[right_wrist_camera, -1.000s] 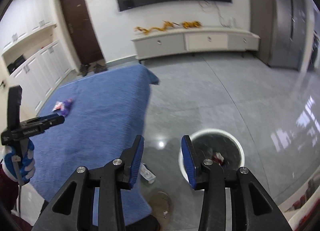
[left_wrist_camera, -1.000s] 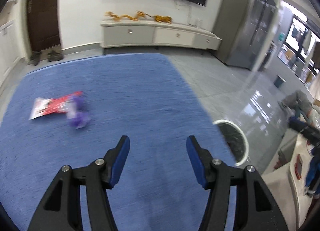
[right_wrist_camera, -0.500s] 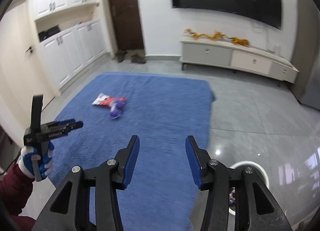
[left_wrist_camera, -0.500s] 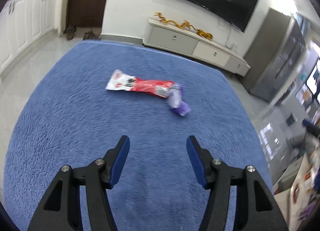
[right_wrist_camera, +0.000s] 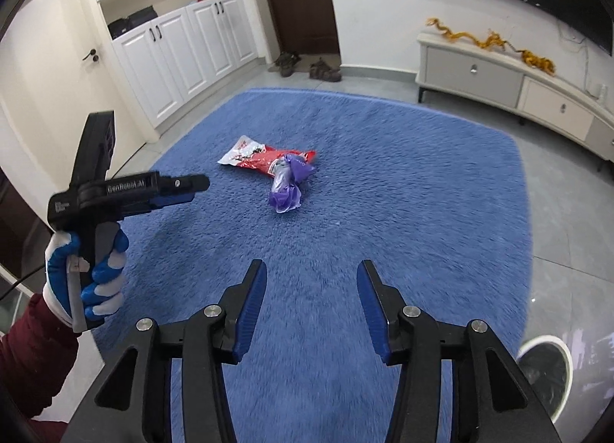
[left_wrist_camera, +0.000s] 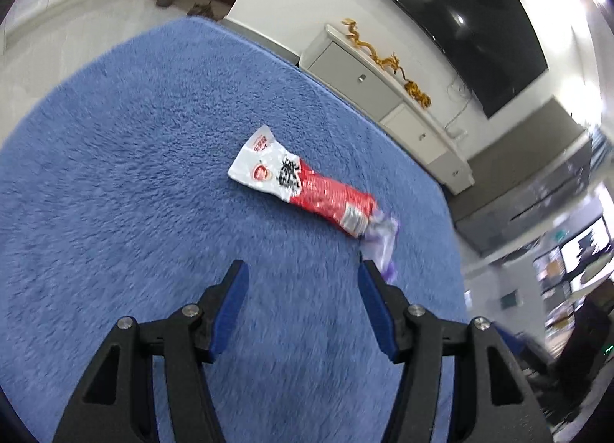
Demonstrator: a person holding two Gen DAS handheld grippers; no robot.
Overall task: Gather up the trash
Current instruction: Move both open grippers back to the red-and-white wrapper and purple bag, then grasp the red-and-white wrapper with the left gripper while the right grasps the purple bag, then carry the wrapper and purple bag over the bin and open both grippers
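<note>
Since half a second ago my left gripper [left_wrist_camera: 301, 276] has closed in on the rug [left_wrist_camera: 115, 174]: the red-and-white wrapper [left_wrist_camera: 303, 189] now lies larger, just past my fingertips toward 12 o'clock, with the purple wrapper [left_wrist_camera: 382, 241] touching its far end at 1 o'clock, partly behind my right finger. My jaws gape wide, holding nothing. My right gripper [right_wrist_camera: 311, 276] also stands spread and empty above the rug [right_wrist_camera: 422, 193], both wrappers [right_wrist_camera: 261, 157] [right_wrist_camera: 288, 184] well ahead at 12 o'clock. Only this view shows my gloved left hand [right_wrist_camera: 86, 270] at 9 o'clock, the white bin [right_wrist_camera: 545, 370] at 4 o'clock, and shoes [right_wrist_camera: 307, 66] by the door.
</note>
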